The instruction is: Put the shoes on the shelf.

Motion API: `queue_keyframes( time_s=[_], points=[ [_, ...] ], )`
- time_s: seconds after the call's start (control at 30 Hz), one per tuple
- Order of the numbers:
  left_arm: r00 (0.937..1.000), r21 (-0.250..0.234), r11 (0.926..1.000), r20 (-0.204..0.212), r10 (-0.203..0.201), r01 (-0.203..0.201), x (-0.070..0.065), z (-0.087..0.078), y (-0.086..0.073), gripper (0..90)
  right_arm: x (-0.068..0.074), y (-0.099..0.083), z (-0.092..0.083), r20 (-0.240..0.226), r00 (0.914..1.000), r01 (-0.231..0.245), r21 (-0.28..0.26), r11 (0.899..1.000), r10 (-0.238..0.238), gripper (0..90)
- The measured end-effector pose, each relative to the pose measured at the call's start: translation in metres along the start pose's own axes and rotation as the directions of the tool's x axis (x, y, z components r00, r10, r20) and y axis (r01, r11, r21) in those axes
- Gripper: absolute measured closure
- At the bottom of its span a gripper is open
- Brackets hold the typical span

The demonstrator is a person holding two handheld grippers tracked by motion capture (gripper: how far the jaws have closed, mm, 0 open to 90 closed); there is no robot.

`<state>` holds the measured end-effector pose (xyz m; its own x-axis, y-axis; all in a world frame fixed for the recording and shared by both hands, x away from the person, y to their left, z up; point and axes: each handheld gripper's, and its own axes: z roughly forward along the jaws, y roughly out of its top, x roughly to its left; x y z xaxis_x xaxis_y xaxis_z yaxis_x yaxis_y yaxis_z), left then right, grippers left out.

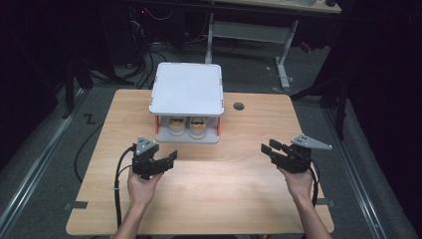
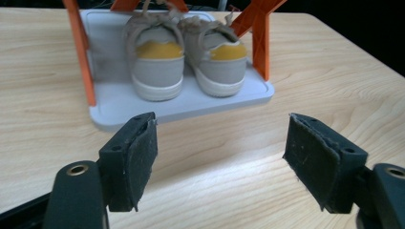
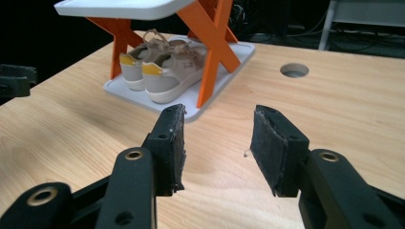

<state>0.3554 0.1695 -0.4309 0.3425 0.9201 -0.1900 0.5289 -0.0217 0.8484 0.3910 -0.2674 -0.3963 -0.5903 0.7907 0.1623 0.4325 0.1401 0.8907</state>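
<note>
A small two-shelf rack (image 1: 186,88) with white shelves and orange crossed legs stands at the table's far middle. A pair of grey shoes with yellow heel patches (image 1: 187,126) sits on its lower shelf, heels facing me (image 2: 184,59) (image 3: 160,69). My left gripper (image 1: 166,160) hovers over the table in front of the rack's left side, open, nothing between its jaws (image 2: 222,152). My right gripper (image 1: 268,148) hangs to the rack's front right, open and empty (image 3: 218,143).
The wooden table (image 1: 209,199) has a round cable hole (image 1: 239,106) right of the rack. Cables trail from both grippers off the front edge. Behind the table are a white desk frame (image 1: 283,59) and floor cables.
</note>
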Motion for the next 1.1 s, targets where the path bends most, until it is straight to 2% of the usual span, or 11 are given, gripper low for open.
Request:
queue_keyframes(
  time_s=[0.23,0.37,0.53,0.63,0.7,0.77,0.83,0.93,1.1],
  points=[
    [1.0,0.054,0.9985,0.002,0.007,-0.007,0.008,0.001,-0.015,23.3,-0.011,-0.023,-0.007,0.04,0.999,-0.022,0.016,1.0,0.021,52.2],
    [0.9996,0.072,0.997,-0.009,0.027,-0.026,0.01,0.002,-0.021,21.9,-0.017,-0.037,-0.009,0.07,0.9971,-0.032,0.025,0.999,0.03,50.2],
    [0.9984,0.096,0.9943,-0.028,0.048,-0.045,0.013,0.006,-0.029,21.0,-0.025,-0.055,-0.008,0.12,0.992,-0.045,0.056,0.997,0.038,48.6],
    [0.9979,0.11,0.993,-0.042,0.049,-0.044,0.016,0.009,-0.034,21.0,-0.03,-0.065,-0.006,0.144,0.9888,-0.051,0.081,0.995,0.039,48.2],
    [0.9969,0.124,0.9911,-0.057,0.054,-0.047,0.018,0.012,-0.037,21.0,-0.033,-0.071,-0.003,0.167,0.9856,-0.043,0.103,0.994,0.025,48.0],
    [0.9928,0.155,0.9858,-0.089,0.08,-0.065,0.019,0.016,-0.041,20.9,-0.036,-0.077,0.0,0.182,0.9828,-0.055,0.12,0.991,0.032,47.9],
    [0.9892,0.172,0.9815,-0.105,0.103,-0.084,0.018,0.018,-0.043,20.7,-0.04,-0.082,0.003,0.195,0.9798,-0.072,0.136,0.988,0.044,48.1],
    [0.9817,0.202,0.973,-0.13,0.139,-0.111,0.017,0.024,-0.046,20.6,-0.044,-0.088,0.007,0.217,0.9756,-0.068,0.167,0.984,0.031,48.3],
    [0.9785,0.232,0.967,-0.149,0.142,-0.106,0.021,0.033,-0.049,20.2,-0.047,-0.096,0.013,0.261,0.9652,-0.068,0.205,0.976,0.012,48.0]
  ],
)
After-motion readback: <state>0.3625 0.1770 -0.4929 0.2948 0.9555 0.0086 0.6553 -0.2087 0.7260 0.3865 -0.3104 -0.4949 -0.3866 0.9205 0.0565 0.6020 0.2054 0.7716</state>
